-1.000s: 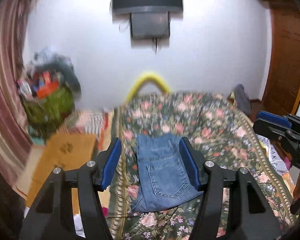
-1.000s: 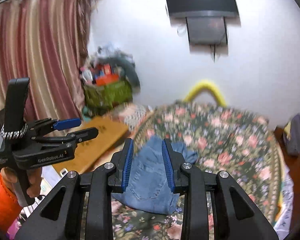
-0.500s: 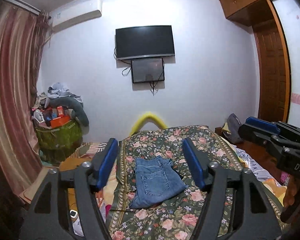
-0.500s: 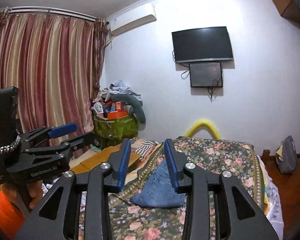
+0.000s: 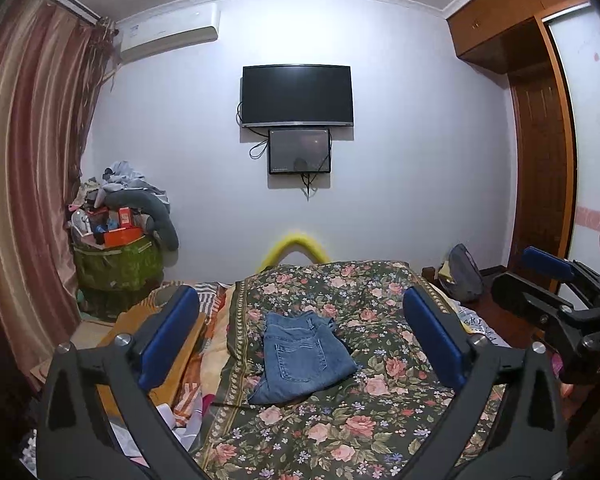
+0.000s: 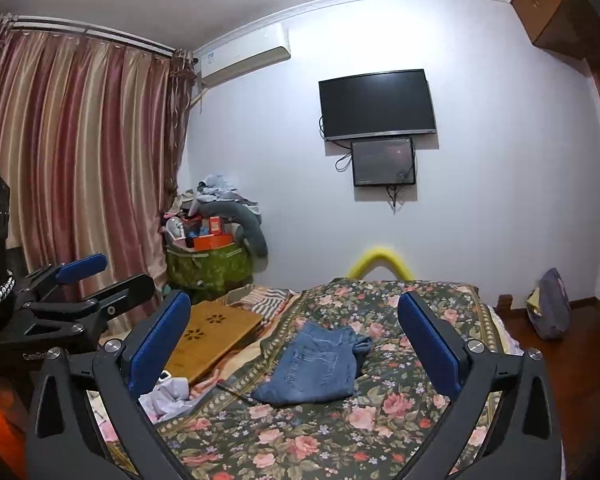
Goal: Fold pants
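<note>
Now that both grippers are pulling back from the bed w/ their jaws spread as wide as they go, we're reading this as the wrap-up of the fold. A sec ago we were sitting close over the denim, the left gripper (image 5: 300,336) half-spread around it and the right gripper (image 6: 296,334) nearly pinched; since then both sets of jaws have just been opening, w/ nothing between the pads, and the pants are looking smaller and farther off in both views. The pants (image 5: 304,358) are lying alone on the floral bedspread (image 5: 364,432), folded into a compact blue bundle, back pocket facing up, waistband toward the far wall, well apart from either tool. In the right wrist view we're also seeing the left gripper off at the left edge, held clear of the bed, w/ a wooden board (image 6: 212,340) beside the mattress. The bundle's near-left corner is looking a bit loose and its edges aren't lining up perfectly, so we're judging the fold as basically done, maybe needing one tidy-up press, nothing more.
</note>
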### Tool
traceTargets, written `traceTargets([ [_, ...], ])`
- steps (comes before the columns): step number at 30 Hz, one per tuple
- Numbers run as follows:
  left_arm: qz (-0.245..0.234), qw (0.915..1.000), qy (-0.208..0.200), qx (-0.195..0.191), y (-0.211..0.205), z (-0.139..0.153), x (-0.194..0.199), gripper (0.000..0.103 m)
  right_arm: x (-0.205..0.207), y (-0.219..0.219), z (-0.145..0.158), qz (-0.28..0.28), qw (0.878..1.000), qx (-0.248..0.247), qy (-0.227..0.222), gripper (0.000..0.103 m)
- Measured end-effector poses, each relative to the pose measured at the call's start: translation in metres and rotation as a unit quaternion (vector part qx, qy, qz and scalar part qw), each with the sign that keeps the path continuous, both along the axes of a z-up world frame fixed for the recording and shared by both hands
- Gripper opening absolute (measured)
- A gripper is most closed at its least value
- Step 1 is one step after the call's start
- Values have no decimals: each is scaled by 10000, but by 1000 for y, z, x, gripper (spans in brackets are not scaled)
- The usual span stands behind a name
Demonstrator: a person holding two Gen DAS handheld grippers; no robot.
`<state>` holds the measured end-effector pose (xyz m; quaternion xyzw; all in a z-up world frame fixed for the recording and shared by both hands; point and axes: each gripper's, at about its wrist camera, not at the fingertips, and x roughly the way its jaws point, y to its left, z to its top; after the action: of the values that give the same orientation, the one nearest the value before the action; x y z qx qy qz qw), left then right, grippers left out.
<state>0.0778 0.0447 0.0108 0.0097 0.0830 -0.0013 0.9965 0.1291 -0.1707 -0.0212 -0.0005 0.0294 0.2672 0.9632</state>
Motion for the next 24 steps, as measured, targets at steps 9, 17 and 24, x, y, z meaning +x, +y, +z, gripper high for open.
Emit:
traceTargets([
  [9, 46, 10000, 37, -33, 0, -7, 0, 103, -7, -2, -6, -13, 10000, -46, -25, 103],
  [17, 55, 10000, 71, -36, 0, -10, 2, 103, -6, 0, -7, -5, 10000, -88, 28, 103],
  [24, 71, 9998, 171, -108, 0, -15, 7, 103, -6, 1, -10, -21, 9999, -137, 81, 103],
])
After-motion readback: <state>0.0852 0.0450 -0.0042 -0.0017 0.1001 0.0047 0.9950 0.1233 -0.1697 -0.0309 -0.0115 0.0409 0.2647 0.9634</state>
